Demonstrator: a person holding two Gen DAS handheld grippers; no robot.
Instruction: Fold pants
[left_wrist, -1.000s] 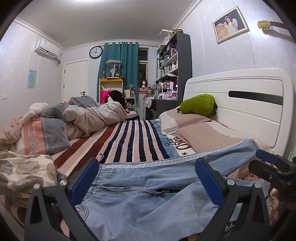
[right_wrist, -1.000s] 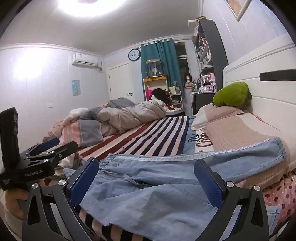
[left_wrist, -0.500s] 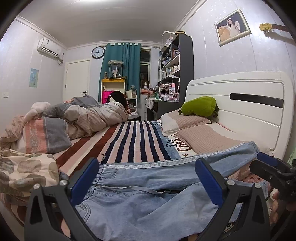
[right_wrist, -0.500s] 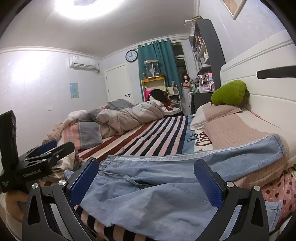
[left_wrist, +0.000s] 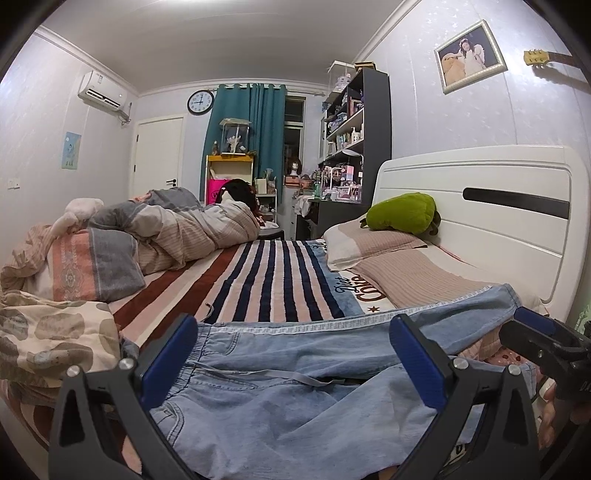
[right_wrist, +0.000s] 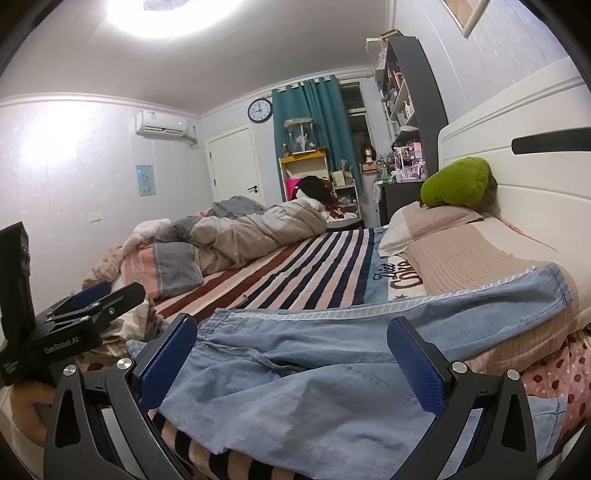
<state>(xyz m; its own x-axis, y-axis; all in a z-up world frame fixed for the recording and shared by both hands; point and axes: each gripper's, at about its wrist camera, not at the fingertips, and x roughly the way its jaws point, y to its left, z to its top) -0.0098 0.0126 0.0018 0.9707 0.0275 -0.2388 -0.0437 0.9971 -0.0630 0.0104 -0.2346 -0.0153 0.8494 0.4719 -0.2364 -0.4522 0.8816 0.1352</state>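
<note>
Light blue denim pants (left_wrist: 295, 376) lie spread across the near edge of the bed, waistband to the left, one leg running right toward the headboard; they also show in the right wrist view (right_wrist: 332, 354). My left gripper (left_wrist: 295, 365) is open, hovering just above the pants near the waistband and drawstring, holding nothing. My right gripper (right_wrist: 291, 362) is open over the pants' middle, empty. The right gripper also shows at the right edge of the left wrist view (left_wrist: 546, 343); the left gripper shows at the left of the right wrist view (right_wrist: 85, 306).
A striped blanket (left_wrist: 273, 280) covers the bed. A rumpled duvet (left_wrist: 177, 232) and patterned pillows (left_wrist: 48, 332) lie at left. Beige pillows (left_wrist: 417, 273), a green plush (left_wrist: 402, 212) and the white headboard (left_wrist: 480, 214) are at right.
Both grippers have drifted slightly back and tilted, so the view shifts a little. The pants lie as before and both grippers stay open.
</note>
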